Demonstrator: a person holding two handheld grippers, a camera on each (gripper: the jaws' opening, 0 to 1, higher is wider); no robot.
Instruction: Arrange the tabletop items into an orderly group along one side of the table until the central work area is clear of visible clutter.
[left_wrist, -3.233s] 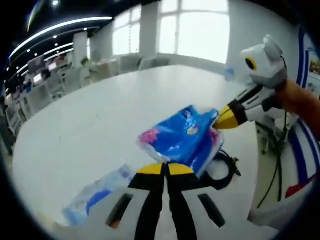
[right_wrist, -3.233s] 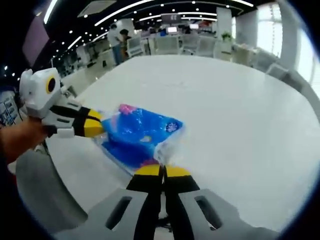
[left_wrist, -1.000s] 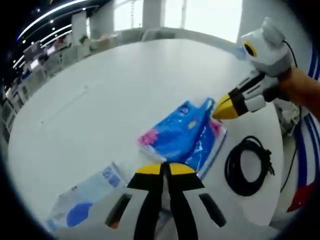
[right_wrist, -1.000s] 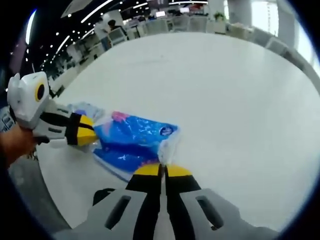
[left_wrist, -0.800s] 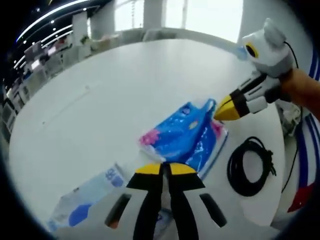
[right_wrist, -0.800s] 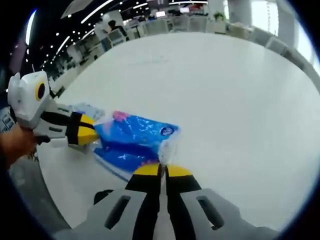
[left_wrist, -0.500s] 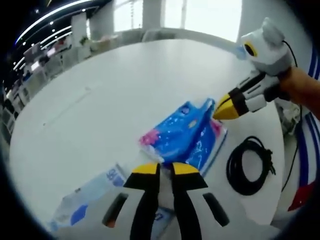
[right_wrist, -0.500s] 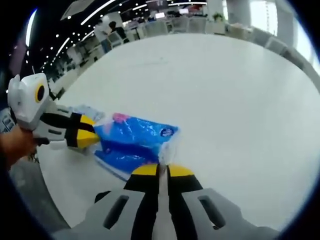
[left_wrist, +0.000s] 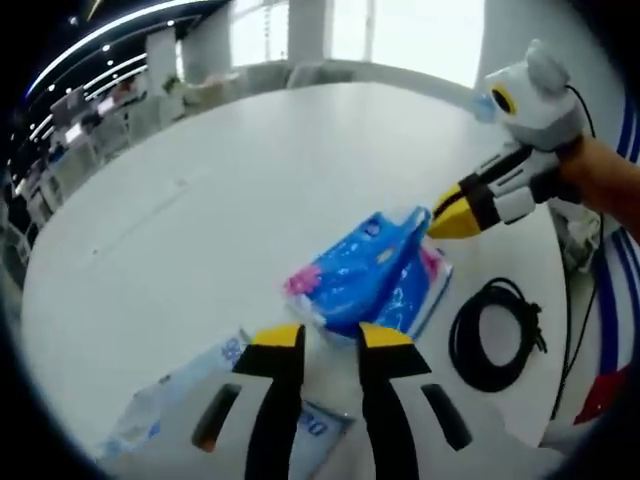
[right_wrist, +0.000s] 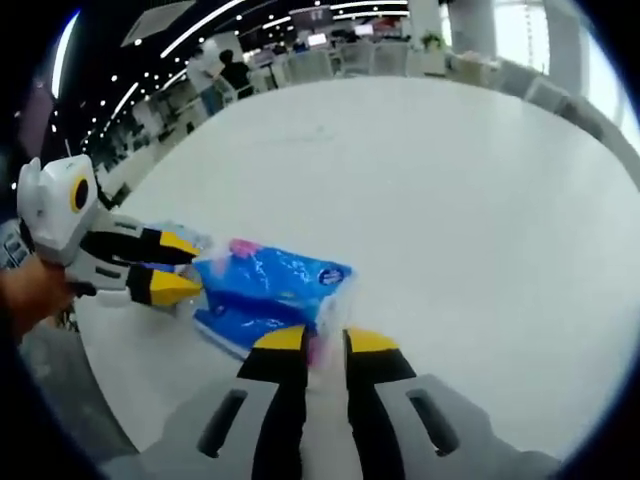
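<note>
Both grips have just let go! The left gripper (left_wrist: 330, 338) and right gripper (right_wrist: 325, 342), pinching the blue tissue pack (left_wrist: 372, 275) half a second ago, now stand with jaws spread, and the pack lies on the white surface (left_wrist: 200, 200) near its edge. Placement looks done. Left gripper view adds a black cable coil (left_wrist: 497, 333) at 3 o'clock of the pack and a clear packet (left_wrist: 190, 395) at 7; right gripper view offers bare surface beyond.
</note>
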